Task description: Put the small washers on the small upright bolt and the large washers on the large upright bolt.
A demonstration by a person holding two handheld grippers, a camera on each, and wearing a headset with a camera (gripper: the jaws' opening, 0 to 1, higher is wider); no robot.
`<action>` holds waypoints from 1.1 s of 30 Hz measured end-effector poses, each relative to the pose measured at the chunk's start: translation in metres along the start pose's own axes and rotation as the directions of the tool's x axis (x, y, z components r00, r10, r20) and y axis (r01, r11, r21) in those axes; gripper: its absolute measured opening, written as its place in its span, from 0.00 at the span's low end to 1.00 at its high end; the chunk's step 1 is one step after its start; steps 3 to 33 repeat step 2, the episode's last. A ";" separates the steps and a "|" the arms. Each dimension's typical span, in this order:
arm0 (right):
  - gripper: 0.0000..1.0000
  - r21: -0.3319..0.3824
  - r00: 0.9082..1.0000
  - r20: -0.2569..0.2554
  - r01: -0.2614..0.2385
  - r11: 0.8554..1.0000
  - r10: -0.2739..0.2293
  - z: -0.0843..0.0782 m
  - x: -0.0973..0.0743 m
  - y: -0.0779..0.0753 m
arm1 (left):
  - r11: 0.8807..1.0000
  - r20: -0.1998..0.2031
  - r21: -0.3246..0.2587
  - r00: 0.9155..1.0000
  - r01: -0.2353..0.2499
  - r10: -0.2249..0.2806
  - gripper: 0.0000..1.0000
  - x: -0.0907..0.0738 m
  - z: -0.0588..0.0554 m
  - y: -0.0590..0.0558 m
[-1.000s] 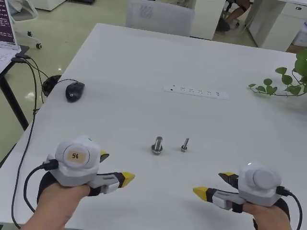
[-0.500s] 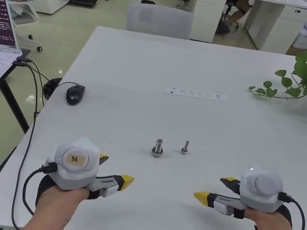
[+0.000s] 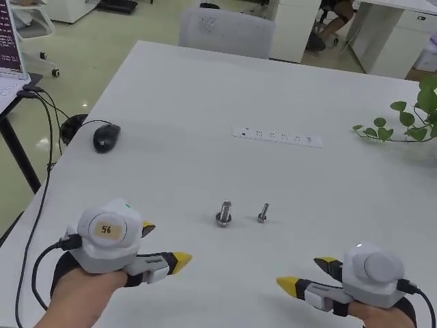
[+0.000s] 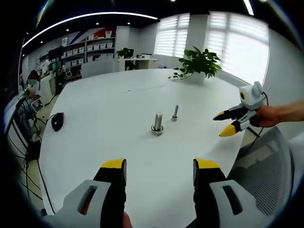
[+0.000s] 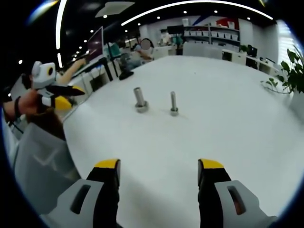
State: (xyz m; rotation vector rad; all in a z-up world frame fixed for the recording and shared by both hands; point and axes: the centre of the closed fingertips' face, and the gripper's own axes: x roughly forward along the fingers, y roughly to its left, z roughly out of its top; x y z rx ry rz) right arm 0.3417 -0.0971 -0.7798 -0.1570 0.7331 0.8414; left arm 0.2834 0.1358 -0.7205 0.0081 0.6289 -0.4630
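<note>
Two bolts: the large bolt (image 3: 224, 214) and the small bolt (image 3: 263, 212) stand upright near each other, not touching, on the white table (image 3: 205, 102). They are just below the centre of the head view, the large one to the left.
Change since one second ago: the whole head view has slipped slightly down the frame, which is a camera shift. The bolts keep their places relative to each other and to the power strip (image 3: 276, 135).
Left gripper (image 3: 164, 242): lower left of the head view, jaws spread wide with nothing between them, posture unchanged.
Right gripper (image 3: 306, 273): lower right of the head view, a little lower in the frame than before, jaws spread wide and holding nothing.
Left gripper view: both bolts are at the centre, well beyond the yellow fingertips (image 4: 113, 165). The right gripper enters at the right middle.
Right gripper view: the large bolt (image 5: 139, 100) is left of the small bolt (image 5: 174, 104), upper centre. The left gripper shows at the left edge.
Cut off: the hand under the right gripper by the bottom edge, the plant (image 3: 410, 116) by the right edge, and the chair (image 3: 229, 31) by the top edge.
Hard to make out: whether the wide ring at the foot of the large bolt is its head or a washer cannot be told. The same applies to the small bolt.
Other: a mouse (image 3: 106, 137) lies at the left middle, with its cable running off the table edge.
</note>
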 end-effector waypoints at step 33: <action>0.67 0.000 1.000 0.000 0.000 1.000 0.000 0.000 0.000 0.000 | 1.000 -0.001 0.000 1.000 0.000 0.000 0.56 0.001 0.000 0.000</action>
